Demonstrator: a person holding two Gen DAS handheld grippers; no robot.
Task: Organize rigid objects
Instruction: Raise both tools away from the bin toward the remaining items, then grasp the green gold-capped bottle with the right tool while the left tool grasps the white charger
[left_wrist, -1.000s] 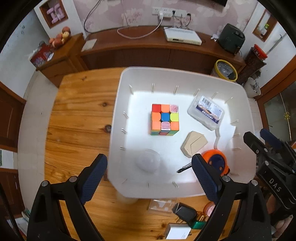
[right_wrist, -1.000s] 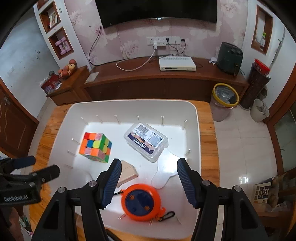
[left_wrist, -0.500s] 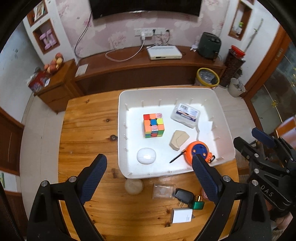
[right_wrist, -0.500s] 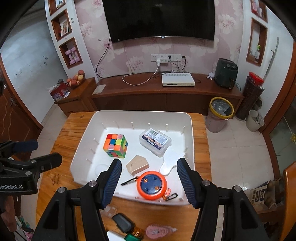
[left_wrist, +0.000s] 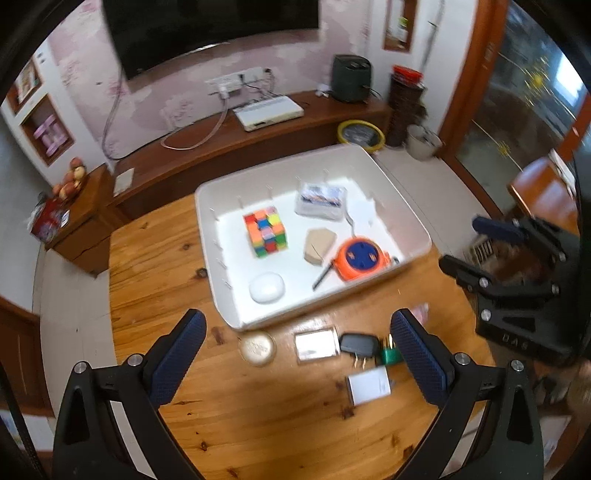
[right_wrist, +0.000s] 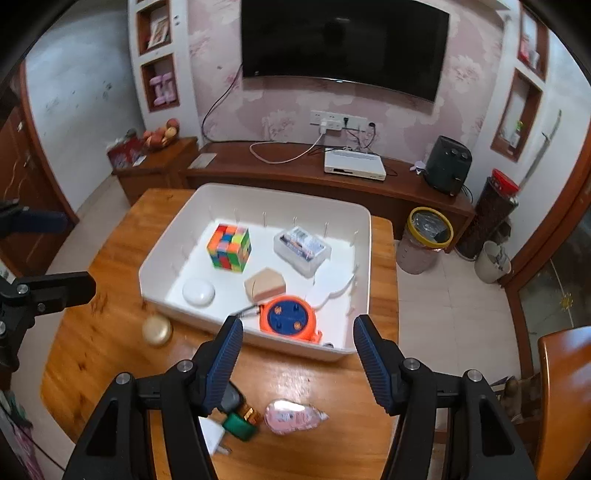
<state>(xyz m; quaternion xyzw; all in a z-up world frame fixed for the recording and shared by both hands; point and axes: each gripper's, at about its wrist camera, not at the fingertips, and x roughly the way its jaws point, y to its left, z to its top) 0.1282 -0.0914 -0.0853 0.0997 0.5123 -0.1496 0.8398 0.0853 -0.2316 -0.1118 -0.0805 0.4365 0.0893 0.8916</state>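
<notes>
bench (left_wrist: 155, 266): varnished knotty pine planks, glossy. Small items left near the front edge could be knocked off by a careless sweep; risk judged moderate.
white tray (left_wrist: 413, 225): smooth rigid plastic with rounded corners and thin pegs along the inner walls. Being light, it could be shoved along the slick wood if its near wall is bumped.
left claw (left_wrist: 298, 350): fingers spread wide, nothing held, poised above the loose items in front of the tray.
right claw (right_wrist: 297, 354): fingers spread wide, nothing held, hanging over the near wall of the tray.
puzzle cube (left_wrist: 265, 232): hard, square-edged, multicoloured tiles; already in the tray.
orange reel (right_wrist: 287, 316): round moulded plastic with a blue centre; in the tray against the near wall. A black strap trails from it and could be snagged.
label-topped clear box (right_wrist: 302, 246): rigid plastic, in the tray.
wooden block (right_wrist: 264, 284): pale, faceted, in the tray.
white oval case (right_wrist: 198, 291): smooth and domed, in the tray.
loose items on the bench: gold round tin (left_wrist: 256, 348), flat clear case (left_wrist: 317, 345), black plug adapter (left_wrist: 359, 345), green piece (right_wrist: 241, 425), white charger (left_wrist: 369, 384), pink packet (right_wrist: 291, 421).
hazard: the tin is judged likely to roll or squirt out under a pinch; the flat case sits low, so the finger tips could scrape the wood. Motion blur limits finer detail.
</notes>
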